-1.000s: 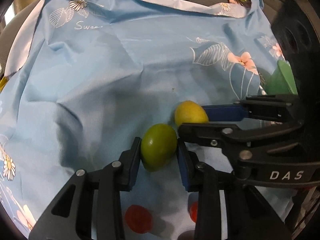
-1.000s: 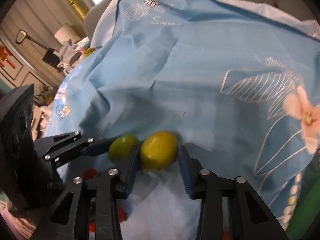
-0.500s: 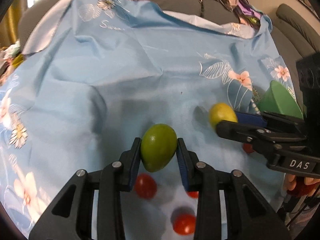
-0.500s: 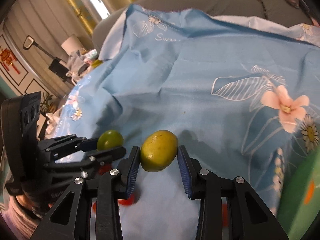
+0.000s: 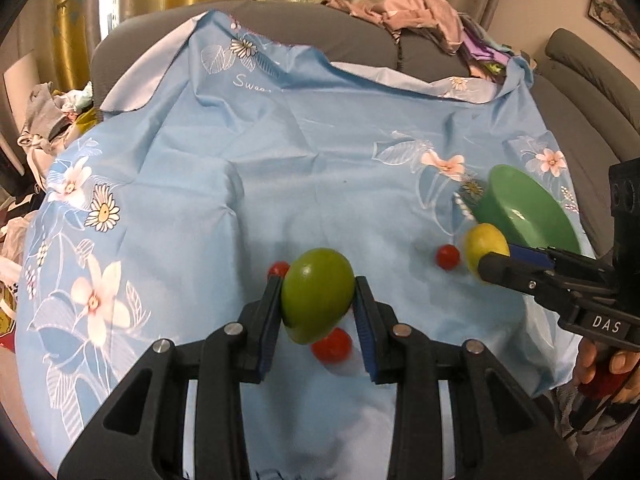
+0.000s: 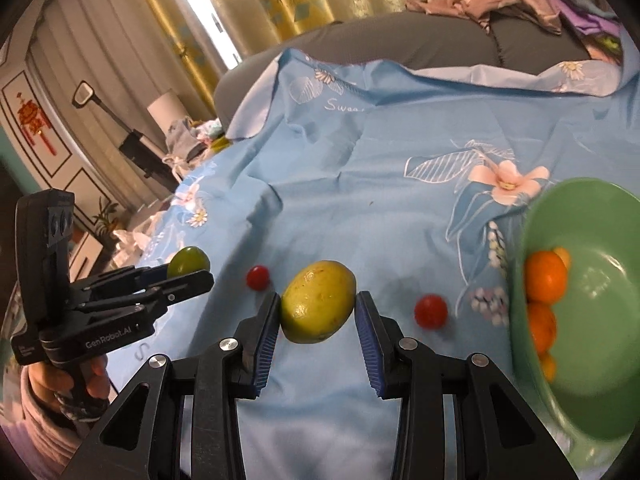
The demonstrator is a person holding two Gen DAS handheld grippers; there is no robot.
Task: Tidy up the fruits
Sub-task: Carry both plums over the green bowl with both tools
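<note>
Two fisheye views look down along a pair of hand-held grippers over a light blue floral cloth [image 5: 304, 168] spread across a grey sofa [image 5: 360, 28].

In the left wrist view, the left hand-held gripper [image 5: 317, 312] sits at the bottom centre, its blue pads pinching a green round fruit [image 5: 317, 296] from both sides. The fruit is lifted clear of the cloth. Small red tomatoes lie on the cloth around it: one [image 5: 278, 269] peeks out at about 10 o'clock from the fruit, one [image 5: 332, 345] shows just below it at 5 o'clock, and another [image 5: 447, 257] rests toward 3 o'clock. Farther toward 3 o'clock, the right hand-held gripper [image 5: 490, 258] reaches in from the right edge, held by a person's hand [image 5: 604, 364], with a yellow fruit [image 5: 484, 244] at its tip. A green bowl [image 5: 524, 208] sits at 2 o'clock, just behind that yellow fruit.

In the right wrist view, the right hand-held gripper is pressed onto the yellow fruit [image 6: 318, 307], which fills the gap between its pads, above the cloth. The green bowl [image 6: 600, 320] fills the 3 o'clock side, tilted in view, and holds several orange fruits [image 6: 545, 278] against its near wall. At 9 o'clock, the left hand-held gripper is seen from the side, carrying the green fruit.
</note>
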